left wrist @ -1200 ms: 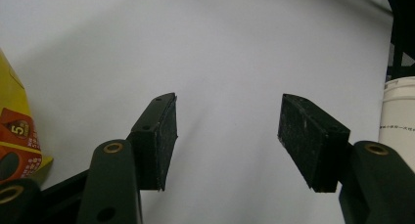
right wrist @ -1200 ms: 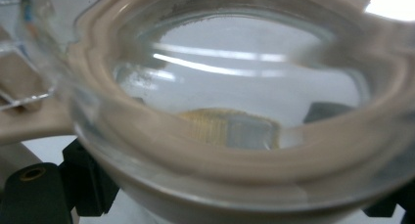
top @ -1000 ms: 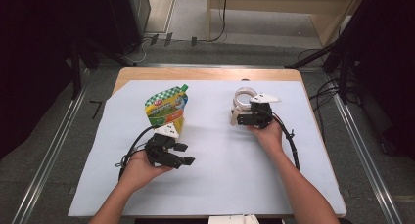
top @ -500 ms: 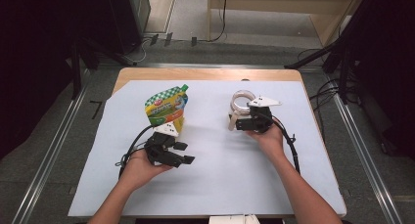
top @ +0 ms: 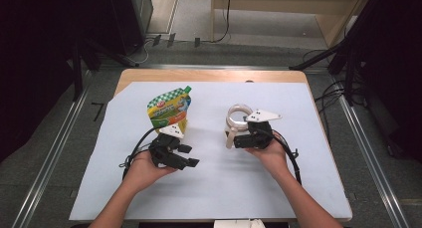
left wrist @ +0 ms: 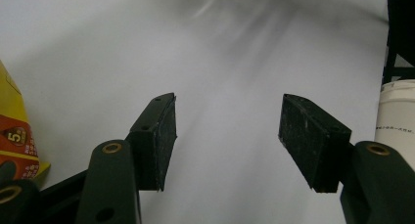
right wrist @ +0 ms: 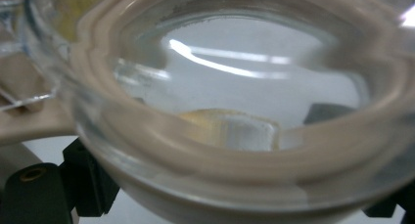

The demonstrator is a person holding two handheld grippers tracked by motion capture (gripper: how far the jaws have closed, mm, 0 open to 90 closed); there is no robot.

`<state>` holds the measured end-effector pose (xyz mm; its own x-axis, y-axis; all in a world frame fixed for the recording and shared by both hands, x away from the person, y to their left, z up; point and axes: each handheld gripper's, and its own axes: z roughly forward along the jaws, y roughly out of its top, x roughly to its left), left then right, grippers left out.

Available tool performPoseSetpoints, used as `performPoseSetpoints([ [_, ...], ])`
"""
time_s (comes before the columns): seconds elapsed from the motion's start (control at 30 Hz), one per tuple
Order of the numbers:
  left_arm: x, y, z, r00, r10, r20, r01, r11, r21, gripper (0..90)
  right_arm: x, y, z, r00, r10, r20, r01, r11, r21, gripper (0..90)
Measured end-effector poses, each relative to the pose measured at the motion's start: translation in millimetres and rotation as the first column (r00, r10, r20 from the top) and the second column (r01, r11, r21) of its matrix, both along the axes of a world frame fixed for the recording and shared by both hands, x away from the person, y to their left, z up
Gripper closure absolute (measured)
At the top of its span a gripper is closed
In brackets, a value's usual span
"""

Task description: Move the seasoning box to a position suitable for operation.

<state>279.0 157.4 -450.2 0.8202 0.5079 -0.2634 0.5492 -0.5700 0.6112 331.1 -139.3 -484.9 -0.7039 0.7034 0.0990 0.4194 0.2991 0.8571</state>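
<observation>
Right claw (top: 233, 138) clamped on clear lidded container (top: 238, 117) (rim beige), left claw (top: 191, 156) open, empty, beside snack pouch (top: 170, 110), white worktop (top: 214, 183).

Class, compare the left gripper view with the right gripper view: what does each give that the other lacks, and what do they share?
Left gripper view: the left gripper open with nothing between its jaws, a yellow-orange pouch at the left edge and a white container at the right edge.
Right gripper view: a clear cup with a beige rim, very close, set between two black jaws.
Shared: the white sheet over the table.
</observation>
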Motion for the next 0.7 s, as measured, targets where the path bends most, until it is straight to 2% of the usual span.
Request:
performPoseSetpoints([
  [0.17, 0.9, 0.5, 0.4, 1.0, -0.002, 0.0, 0.002, 1.0, -0.006, 39.8, -16.7, 10.1, -0.6, 0.9993, 0.037, -0.006, -0.037, 0.999, -0.015, 12.3],
  [0.27, 1.2, 1.2, 0.8, 1.0, -0.002, 0.0, 0.002, 1.0, -0.009, 39.8, -28.7, 18.4, -1.9, 0.997, 0.077, -0.001, -0.077, 0.996, -0.036, 12.3],
  [0.7, 1.6, 5.5, 2.9, 0.9999, 0.01, 0.0, -0.01, 0.9998, -0.018, 40.5, -53.4, 42.8, -11.1, 0.985, 0.17, -0.026, -0.171, 0.984, -0.044, 12.3],
])
